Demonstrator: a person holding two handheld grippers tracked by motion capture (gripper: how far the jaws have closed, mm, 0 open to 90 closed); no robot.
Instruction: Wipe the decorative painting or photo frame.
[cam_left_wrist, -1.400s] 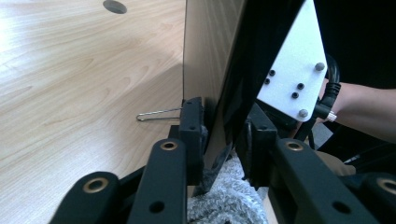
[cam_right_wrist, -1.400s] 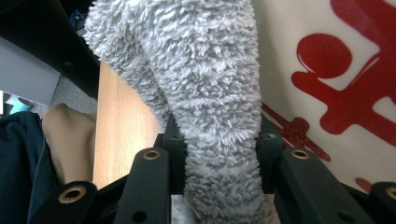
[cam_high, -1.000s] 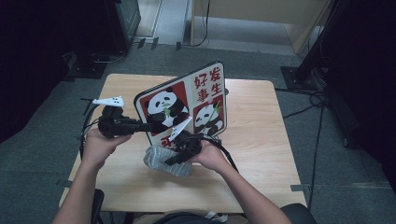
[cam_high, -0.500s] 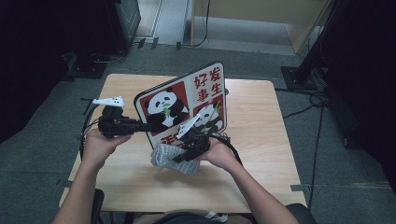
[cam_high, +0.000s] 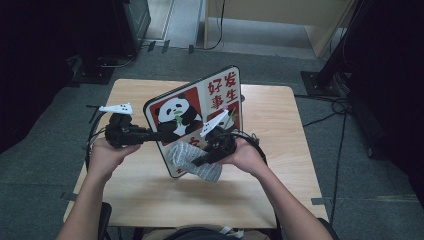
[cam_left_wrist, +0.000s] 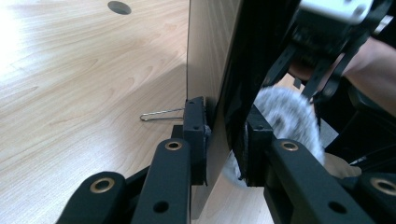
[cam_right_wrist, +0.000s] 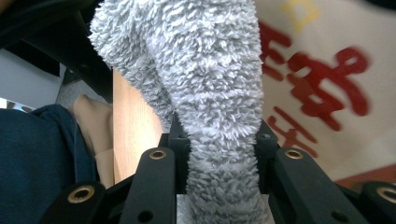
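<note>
A board with panda pictures and red characters (cam_high: 200, 115) stands tilted up on the wooden table (cam_high: 280, 200). My left gripper (cam_high: 160, 134) is shut on the board's left edge, one pad on its plain back (cam_left_wrist: 205, 56) and one on its front. My right gripper (cam_high: 195, 161) is shut on a grey fluffy cloth (cam_high: 181, 154), and its jaws have just been closing tighter on it. The cloth (cam_right_wrist: 201, 60) rises from between the right jaws against the board's printed face (cam_right_wrist: 327, 70). It shows as a grey tuft (cam_left_wrist: 285, 112) past the left jaws.
A thin metal wire (cam_left_wrist: 161, 114) lies on the table behind the board, and a round hole (cam_left_wrist: 119, 6) sits farther off. Dark equipment stands on the floor around the table, with cables (cam_high: 325, 117) at the right.
My right gripper has risen with the cloth, moving it up and to the right along the board's lower front. The left gripper and the board have kept still.
</note>
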